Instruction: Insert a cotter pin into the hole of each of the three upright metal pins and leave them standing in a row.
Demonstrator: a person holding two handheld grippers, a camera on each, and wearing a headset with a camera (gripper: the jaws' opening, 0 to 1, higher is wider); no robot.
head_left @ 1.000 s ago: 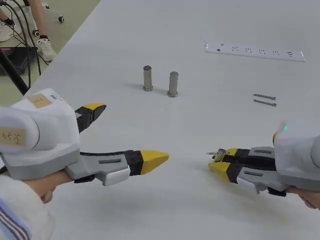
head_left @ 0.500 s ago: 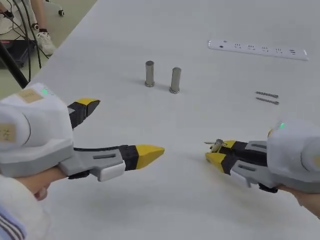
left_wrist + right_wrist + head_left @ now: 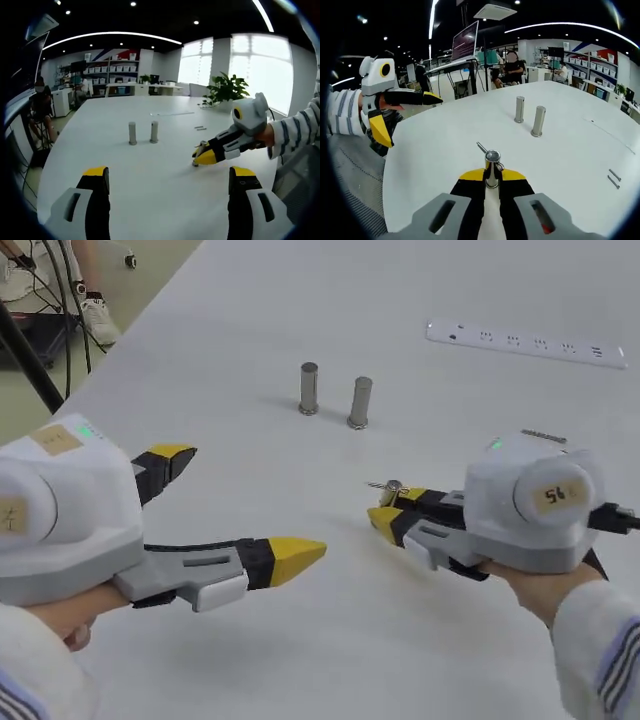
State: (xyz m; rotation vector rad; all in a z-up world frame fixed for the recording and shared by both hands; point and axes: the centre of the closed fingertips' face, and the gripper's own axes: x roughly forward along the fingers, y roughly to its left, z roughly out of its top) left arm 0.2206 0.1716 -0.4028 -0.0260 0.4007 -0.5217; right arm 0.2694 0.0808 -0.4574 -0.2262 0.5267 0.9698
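Now | standing pins (image 3: 309, 388) (image 3: 360, 402) 2 | held pin (image 3: 492, 161) 1 | loose cotter pins (image 3: 615, 175) (image 3: 613, 183) 2

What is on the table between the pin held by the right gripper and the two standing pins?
Nothing: the table between held pin and standing pins is bare, in the right gripper view.

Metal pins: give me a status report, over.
Left gripper open, empty. Right gripper shut on metal pin, cotter pin in it. Two upright pins ahead, nothing blocking.
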